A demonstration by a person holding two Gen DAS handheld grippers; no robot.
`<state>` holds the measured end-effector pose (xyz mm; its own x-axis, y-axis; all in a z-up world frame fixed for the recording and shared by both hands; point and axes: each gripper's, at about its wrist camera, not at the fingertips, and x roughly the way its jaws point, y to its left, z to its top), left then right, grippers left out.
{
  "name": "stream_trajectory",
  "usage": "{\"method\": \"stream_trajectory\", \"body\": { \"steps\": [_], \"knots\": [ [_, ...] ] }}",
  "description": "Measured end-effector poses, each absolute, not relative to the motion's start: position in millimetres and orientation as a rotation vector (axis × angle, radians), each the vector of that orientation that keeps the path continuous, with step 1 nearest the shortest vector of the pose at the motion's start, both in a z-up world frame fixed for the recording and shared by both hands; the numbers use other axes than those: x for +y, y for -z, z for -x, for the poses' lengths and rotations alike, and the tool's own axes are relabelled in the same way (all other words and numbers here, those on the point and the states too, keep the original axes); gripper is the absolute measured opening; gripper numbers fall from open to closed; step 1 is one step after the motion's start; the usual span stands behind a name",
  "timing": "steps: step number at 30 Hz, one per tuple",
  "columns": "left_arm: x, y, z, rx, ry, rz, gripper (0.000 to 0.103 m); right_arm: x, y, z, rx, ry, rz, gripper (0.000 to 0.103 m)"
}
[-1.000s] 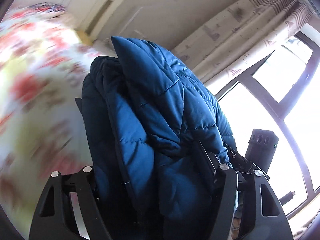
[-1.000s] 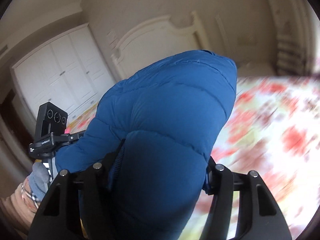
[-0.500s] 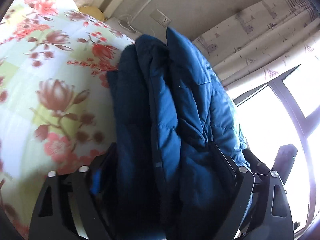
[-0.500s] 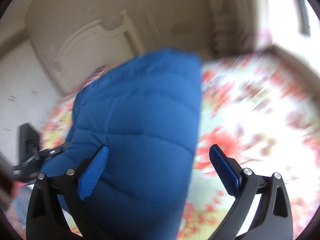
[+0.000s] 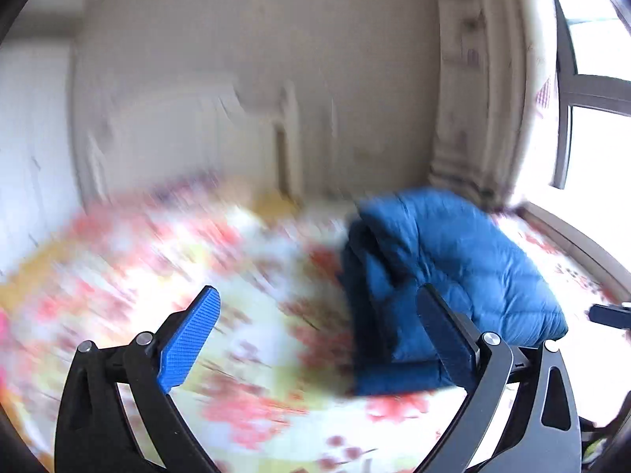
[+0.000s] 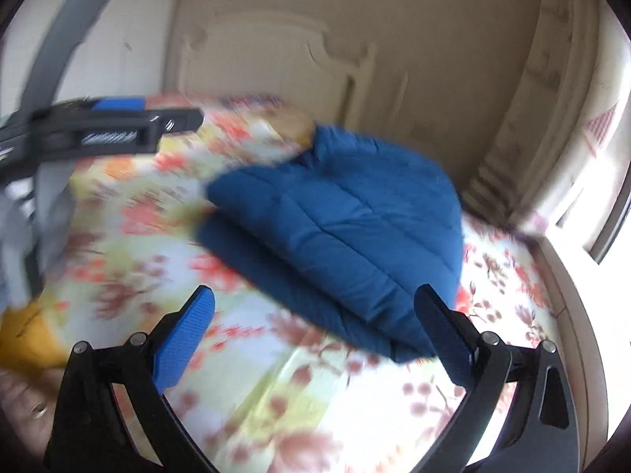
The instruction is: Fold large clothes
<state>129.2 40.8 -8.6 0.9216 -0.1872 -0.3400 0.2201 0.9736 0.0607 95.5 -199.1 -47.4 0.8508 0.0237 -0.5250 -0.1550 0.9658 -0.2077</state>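
A folded blue puffer jacket (image 5: 453,276) lies in a thick stack on the floral bedsheet (image 5: 197,276), toward the bed's window side. It also shows in the right wrist view (image 6: 347,236). My left gripper (image 5: 317,317) is open and empty, pulled back from the jacket, which sits just beyond its right finger. My right gripper (image 6: 315,315) is open and empty, hovering in front of the jacket's near edge. The left gripper's body (image 6: 106,126) crosses the upper left of the right wrist view. Both views are motion-blurred.
A cream headboard (image 6: 276,63) stands at the far end of the bed. Patterned curtains (image 5: 485,79) and a bright window (image 5: 595,138) are on the right. A yellow cloth (image 6: 27,335) lies at the bed's left edge.
Both grippers let go of the jacket and opened. The jacket dropped onto the bed as a folded stack. Both grippers drew back from it.
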Motion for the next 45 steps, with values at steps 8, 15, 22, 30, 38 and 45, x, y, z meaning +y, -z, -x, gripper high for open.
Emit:
{"method": "stream_trajectory", "body": {
  "steps": [8, 15, 22, 30, 38, 45],
  "knots": [
    [47, -50, -35, 0.192, 0.085, -0.050, 0.098, -254, -25, -20, 0.340, 0.040, 0.008, 0.101],
    [14, -13, -28, 0.321, 0.122, -0.038, 0.098, -259, -12, -32, 0.418, 0.164, -0.102, 0.101],
    [2, 13, -40, 0.408, 0.165, -0.071, 0.098, -248, 16, -43, 0.470, 0.171, -0.085, 0.101],
    [-2, 14, -36, 0.403, 0.176, -0.089, 0.098, -240, 13, -40, 0.464, 0.172, -0.054, 0.100],
    [-2, 17, -37, 0.413, 0.171, -0.088, 0.098, -235, 14, -42, 0.471, 0.163, -0.047, 0.101],
    [-2, 18, -37, 0.414, 0.171, -0.088, 0.098, -234, 13, -41, 0.464, 0.166, -0.041, 0.101]
  ]
}}
